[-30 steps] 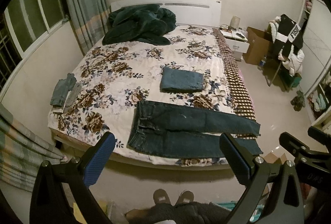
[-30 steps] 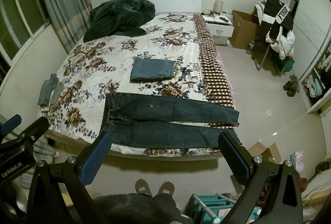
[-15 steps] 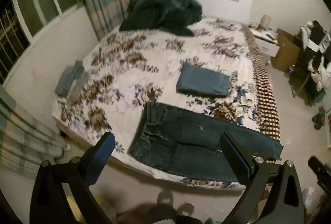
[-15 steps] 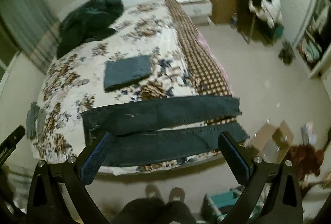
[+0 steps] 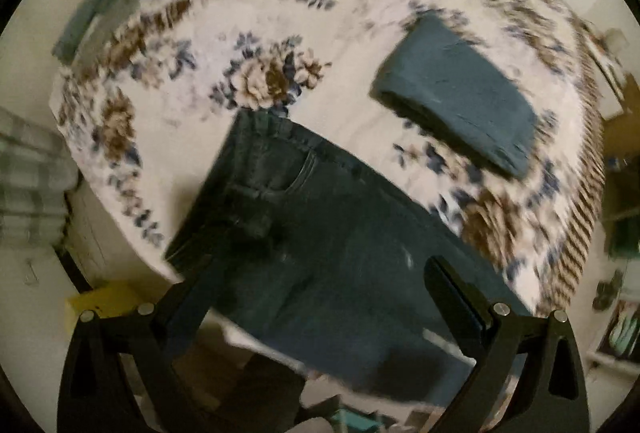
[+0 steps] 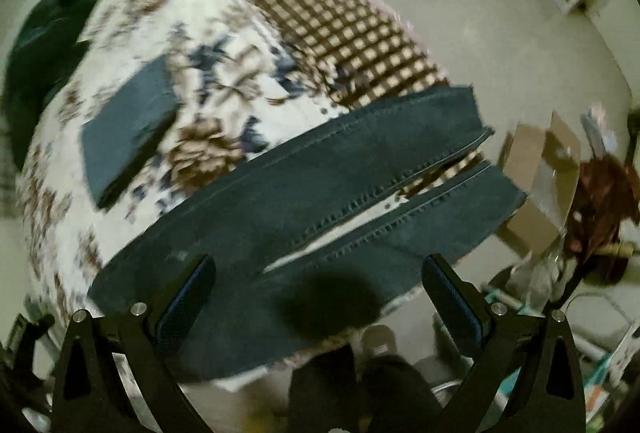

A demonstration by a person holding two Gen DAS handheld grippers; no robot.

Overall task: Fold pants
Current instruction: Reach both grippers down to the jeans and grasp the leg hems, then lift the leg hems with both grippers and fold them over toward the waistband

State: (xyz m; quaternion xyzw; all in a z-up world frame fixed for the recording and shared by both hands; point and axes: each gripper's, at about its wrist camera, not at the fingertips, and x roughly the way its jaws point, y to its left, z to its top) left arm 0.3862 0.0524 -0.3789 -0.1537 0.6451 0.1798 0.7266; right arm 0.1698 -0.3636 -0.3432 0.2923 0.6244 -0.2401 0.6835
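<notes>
Both grippers, left [image 5: 320, 297] and right [image 6: 318, 297], have dropped close over the jeans [image 5: 320, 233], jaws apart. Left view shows the waistband, right view the leg hems [image 6: 476, 137].

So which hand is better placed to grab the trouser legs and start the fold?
Probably the right gripper: it is open over the two legs of the jeans, near the hems. The left gripper, also open, faces the waistband end.

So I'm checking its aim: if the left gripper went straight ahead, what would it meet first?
Most likely the unfolded jeans near the waistband end; the open left gripper points at that dark denim. Blur leaves the depth uncertain.
</notes>
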